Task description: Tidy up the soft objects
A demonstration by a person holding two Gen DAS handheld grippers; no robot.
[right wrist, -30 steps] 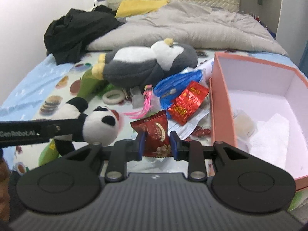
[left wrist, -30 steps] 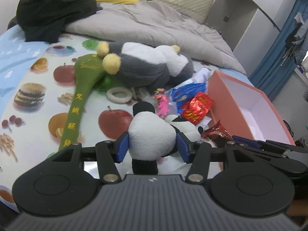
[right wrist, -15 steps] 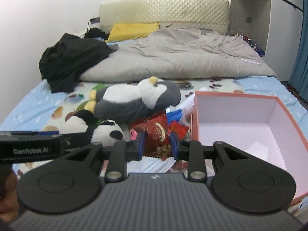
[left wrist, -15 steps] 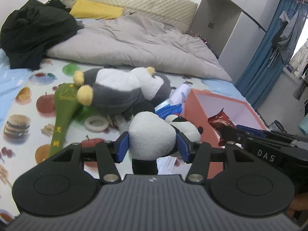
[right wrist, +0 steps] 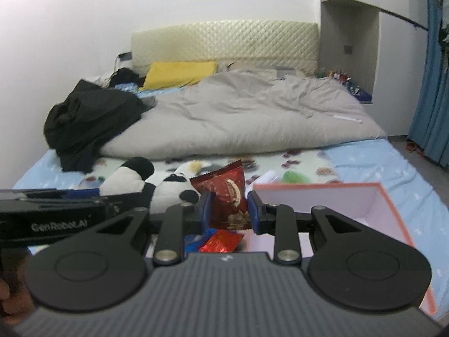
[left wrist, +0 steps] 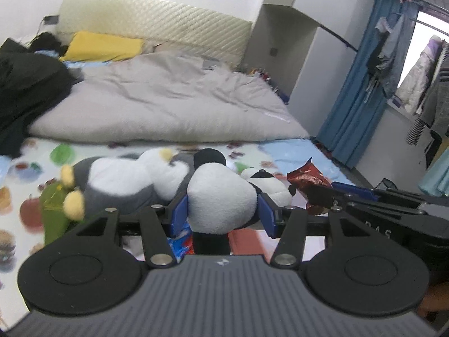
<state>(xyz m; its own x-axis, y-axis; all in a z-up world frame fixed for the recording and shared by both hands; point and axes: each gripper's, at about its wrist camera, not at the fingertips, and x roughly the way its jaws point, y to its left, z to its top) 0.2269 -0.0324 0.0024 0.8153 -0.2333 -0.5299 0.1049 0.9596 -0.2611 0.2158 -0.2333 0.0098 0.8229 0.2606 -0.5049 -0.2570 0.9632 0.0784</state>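
Bed (right wrist: 364, 163): grey duvet (right wrist: 238, 118) across far half. Pink box (right wrist: 387, 196) open, plain only in right wrist view; left wrist view alone shows grey penguin plush (left wrist: 120, 182). Left gripper (left wrist: 221, 213) pinching panda plush (left wrist: 221, 199), right gripper (right wrist: 228, 210) pinching red snack packet (right wrist: 227, 193), both held above bed clutter. Versus 0.5 s ago: both raised higher, box lower in frame. Left gripper body reads "GenRobot.AI".

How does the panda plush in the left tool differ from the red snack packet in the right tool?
The panda plush is rounded, stuffed and black and white; the red snack packet is flat, crinkly and printed. The left tool stands wide around the plush's body, while the right tool pinches the upright packet narrowly. Both are held lifted above the bed.
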